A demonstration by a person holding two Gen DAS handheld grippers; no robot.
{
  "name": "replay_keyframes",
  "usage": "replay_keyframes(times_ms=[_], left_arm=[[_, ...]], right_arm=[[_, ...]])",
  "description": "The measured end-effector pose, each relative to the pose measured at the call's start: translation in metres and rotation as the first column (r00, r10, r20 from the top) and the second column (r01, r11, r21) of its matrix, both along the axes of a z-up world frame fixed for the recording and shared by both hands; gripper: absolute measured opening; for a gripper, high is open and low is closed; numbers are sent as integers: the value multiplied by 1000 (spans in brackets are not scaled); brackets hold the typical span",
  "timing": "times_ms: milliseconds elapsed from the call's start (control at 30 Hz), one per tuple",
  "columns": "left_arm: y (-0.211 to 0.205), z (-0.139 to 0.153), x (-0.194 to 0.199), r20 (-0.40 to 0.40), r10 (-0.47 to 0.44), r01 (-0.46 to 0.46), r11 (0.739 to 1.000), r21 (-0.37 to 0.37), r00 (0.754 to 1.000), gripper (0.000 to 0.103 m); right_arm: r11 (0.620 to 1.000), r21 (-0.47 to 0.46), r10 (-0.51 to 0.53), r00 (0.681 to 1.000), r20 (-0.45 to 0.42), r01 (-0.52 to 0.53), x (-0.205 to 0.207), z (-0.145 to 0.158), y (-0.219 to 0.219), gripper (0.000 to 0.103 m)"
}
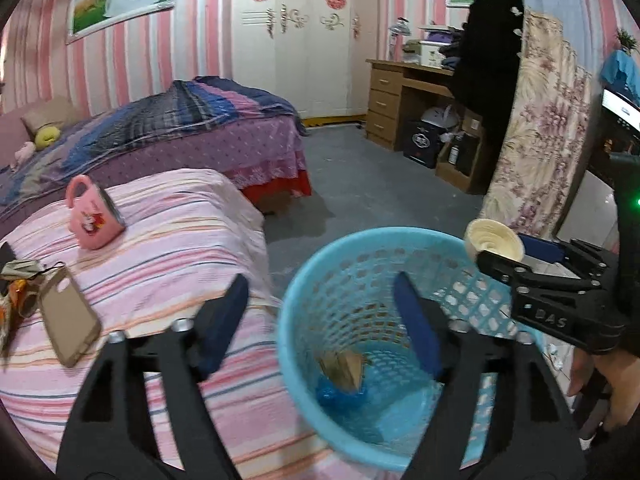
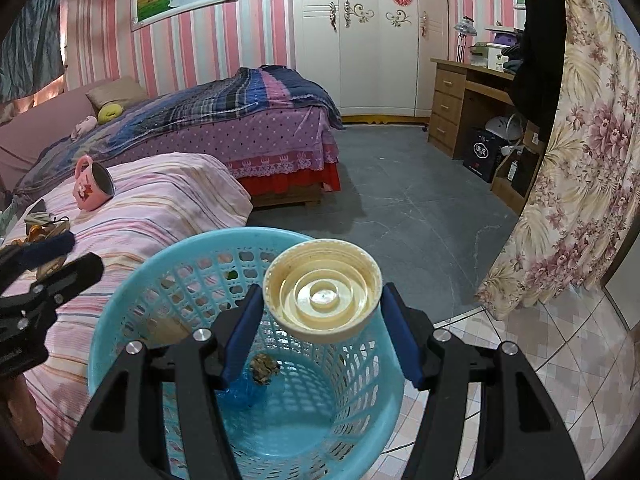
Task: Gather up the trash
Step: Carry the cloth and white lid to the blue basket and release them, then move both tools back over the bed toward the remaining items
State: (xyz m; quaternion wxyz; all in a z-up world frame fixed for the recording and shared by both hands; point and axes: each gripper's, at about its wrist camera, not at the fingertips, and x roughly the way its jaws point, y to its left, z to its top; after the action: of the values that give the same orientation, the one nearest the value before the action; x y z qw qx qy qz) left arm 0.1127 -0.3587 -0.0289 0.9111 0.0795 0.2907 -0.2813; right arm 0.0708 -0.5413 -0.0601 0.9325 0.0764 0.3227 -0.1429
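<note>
A light blue plastic basket (image 1: 304,292) (image 2: 120,304) stands on the floor beside a pink striped bed. At its bottom lie a brown crumpled scrap (image 1: 344,364) (image 2: 264,368) and a blue wrapper (image 1: 340,394) (image 2: 240,394). My left gripper (image 1: 320,284) (image 2: 68,256) is open over the basket's left rim, with nothing between its blue pads. My right gripper (image 2: 322,296) (image 1: 504,248) is shut on a round cream plastic lid (image 2: 320,280) (image 1: 494,240). It holds the lid above the basket's mouth, hollow side toward the camera.
On the striped bed cover (image 1: 180,240) lie a tipped pink mug (image 1: 94,216) (image 2: 92,188), a phone in a clear case (image 1: 70,320), and a face mask with small wrappers (image 1: 20,280). A floral curtain (image 2: 580,180) hangs at the right. A larger bed and a wooden desk (image 2: 456,92) stand beyond.
</note>
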Motion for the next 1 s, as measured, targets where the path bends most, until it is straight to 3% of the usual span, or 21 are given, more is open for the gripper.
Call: replay_keyframes(times_ms=[167, 367, 433, 633, 1000], left_arm=[[28, 0, 12, 27, 82, -83, 996, 17, 996, 90], [60, 0, 26, 22, 159, -160, 987, 14, 987, 92], [69, 0, 28, 29, 178, -179, 984, 21, 984, 92], [97, 2, 30, 53, 222, -224, 974, 39, 974, 94], [163, 19, 27, 91, 298, -302, 953, 36, 950, 97]], right_arm=[[1000, -4, 6, 1000, 1, -6, 3, 0, 4, 60], [1000, -4, 4, 1000, 2, -4, 6, 0, 8, 61], [1000, 1, 1, 1000, 2, -1, 7, 0, 10, 73], [999, -30, -17, 1000, 2, 18, 14, 4, 19, 89], [998, -64, 19, 1000, 22, -17, 31, 16, 58, 90]])
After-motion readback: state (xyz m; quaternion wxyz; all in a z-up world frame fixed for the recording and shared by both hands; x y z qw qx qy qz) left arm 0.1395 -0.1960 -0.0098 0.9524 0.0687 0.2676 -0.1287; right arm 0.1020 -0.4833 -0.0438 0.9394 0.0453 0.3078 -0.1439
